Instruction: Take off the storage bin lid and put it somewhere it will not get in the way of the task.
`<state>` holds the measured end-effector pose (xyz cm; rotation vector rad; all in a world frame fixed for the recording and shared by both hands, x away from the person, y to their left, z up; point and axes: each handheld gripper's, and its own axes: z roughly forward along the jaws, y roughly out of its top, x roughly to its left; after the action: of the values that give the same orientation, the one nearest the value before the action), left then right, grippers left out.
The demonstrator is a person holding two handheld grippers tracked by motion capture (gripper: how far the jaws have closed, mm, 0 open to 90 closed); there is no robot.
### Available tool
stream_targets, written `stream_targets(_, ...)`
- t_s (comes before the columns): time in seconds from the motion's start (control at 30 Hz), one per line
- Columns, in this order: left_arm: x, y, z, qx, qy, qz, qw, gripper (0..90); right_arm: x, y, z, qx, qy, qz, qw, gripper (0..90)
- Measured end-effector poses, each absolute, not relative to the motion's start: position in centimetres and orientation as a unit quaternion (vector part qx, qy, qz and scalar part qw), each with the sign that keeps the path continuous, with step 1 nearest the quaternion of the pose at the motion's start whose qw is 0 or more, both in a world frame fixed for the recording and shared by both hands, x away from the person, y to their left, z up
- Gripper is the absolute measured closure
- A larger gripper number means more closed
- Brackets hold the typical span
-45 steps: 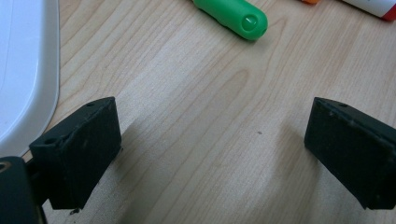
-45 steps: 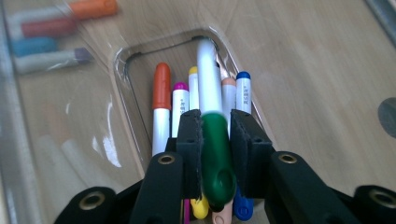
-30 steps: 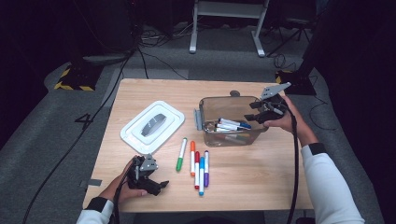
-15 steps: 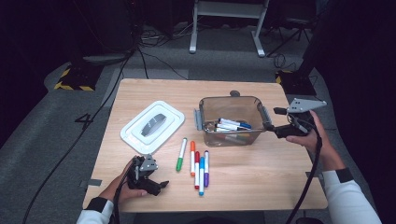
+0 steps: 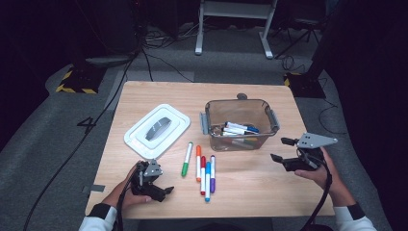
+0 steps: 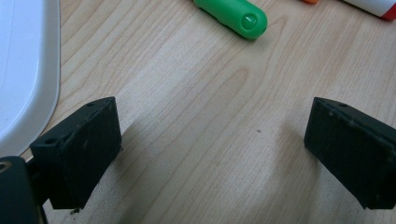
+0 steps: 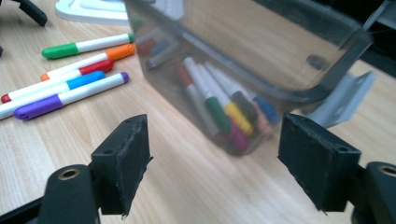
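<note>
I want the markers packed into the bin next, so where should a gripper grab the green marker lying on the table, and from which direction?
Probably from straight above, at the white barrel in the middle of the green marker. It lies flat on the table, slightly apart from the orange marker, so jaws set across its length should fit on both sides. The left gripper sits nearest, open and empty.

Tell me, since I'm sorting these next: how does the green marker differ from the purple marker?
The green marker lies apart, tilted, nearest the white lid; the purple marker lies straight at the right end of the row, nearest the clear bin. Their cap colours differ. Both have white barrels and lie flat.
</note>
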<state>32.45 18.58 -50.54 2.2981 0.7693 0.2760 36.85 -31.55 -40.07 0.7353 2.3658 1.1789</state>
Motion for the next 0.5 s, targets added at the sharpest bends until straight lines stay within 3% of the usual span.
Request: stream_targets(0.5,32.5,18.6,-50.5,0.885,0.296,0.106,0.344,4.3,35.1,-21.3,-46.6,0.206,0.883,0.403,0.126,25.9)
